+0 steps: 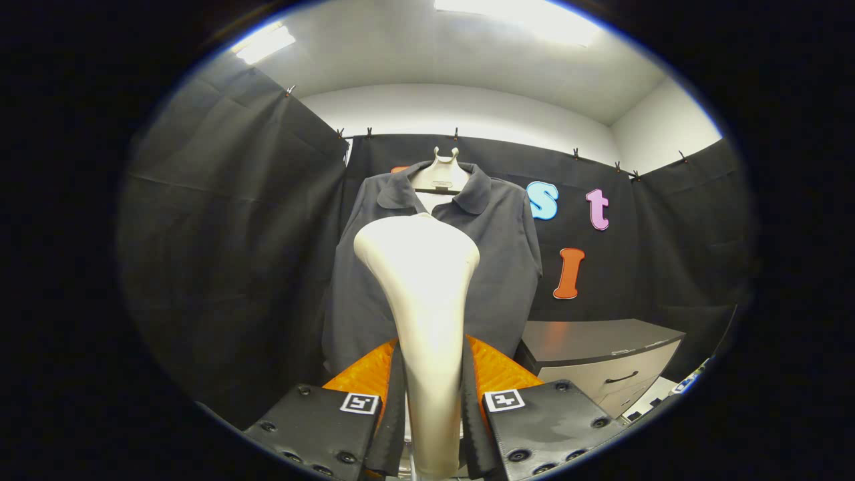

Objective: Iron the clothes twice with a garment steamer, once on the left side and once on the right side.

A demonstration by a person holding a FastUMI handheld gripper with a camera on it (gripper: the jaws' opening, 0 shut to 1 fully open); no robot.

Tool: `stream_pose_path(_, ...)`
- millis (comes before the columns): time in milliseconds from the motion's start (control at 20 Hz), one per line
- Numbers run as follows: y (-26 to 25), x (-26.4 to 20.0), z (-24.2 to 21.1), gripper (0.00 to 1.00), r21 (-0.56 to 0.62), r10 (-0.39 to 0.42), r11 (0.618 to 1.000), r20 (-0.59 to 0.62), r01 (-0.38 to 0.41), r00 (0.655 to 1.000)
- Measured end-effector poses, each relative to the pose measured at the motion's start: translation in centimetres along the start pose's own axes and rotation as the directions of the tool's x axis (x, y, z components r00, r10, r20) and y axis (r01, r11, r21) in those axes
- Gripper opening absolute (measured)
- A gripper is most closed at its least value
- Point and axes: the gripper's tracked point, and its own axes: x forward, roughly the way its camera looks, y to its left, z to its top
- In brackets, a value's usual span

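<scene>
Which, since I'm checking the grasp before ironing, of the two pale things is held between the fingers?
The steamer: the gripper has both fingers pressed on its handle. The other pale thing, the hanger, sits well beyond them, at the collar of the dark shirt.

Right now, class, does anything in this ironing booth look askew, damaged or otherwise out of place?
Nothing stands out. The dark shirt hangs straight on its hanger against the cloth wall. The tongs are shut on the steamer, held upright before the shirt. The cabinet beside it has its drawer closed.
</scene>
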Motion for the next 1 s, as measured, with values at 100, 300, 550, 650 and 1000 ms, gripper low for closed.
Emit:
stream_pose_path(100, -1.0, -0.5, 0.3, 0.44, -0.007, -0.010, 1.000, 0.003, 0.010, 1.000)
stream_pose_path(300, -2.7, -1.1, 1.0, 0.44, -0.010, -0.027, 1.000, 0.017, 0.028, 0.999)
stream_pose_path(550, -4.4, -1.5, 1.6, 0.44, -0.023, -0.056, 0.998, 0.022, 0.056, 0.998)
stream_pose_path(650, -4.8, -1.4, 1.8, 0.44, -0.023, -0.062, 0.998, 0.023, 0.063, 0.998)
stream_pose_path(1000, -6.0, -1.9, 2.1, 0.44, -0.014, -0.075, 0.997, 0.028, 0.075, 0.997)
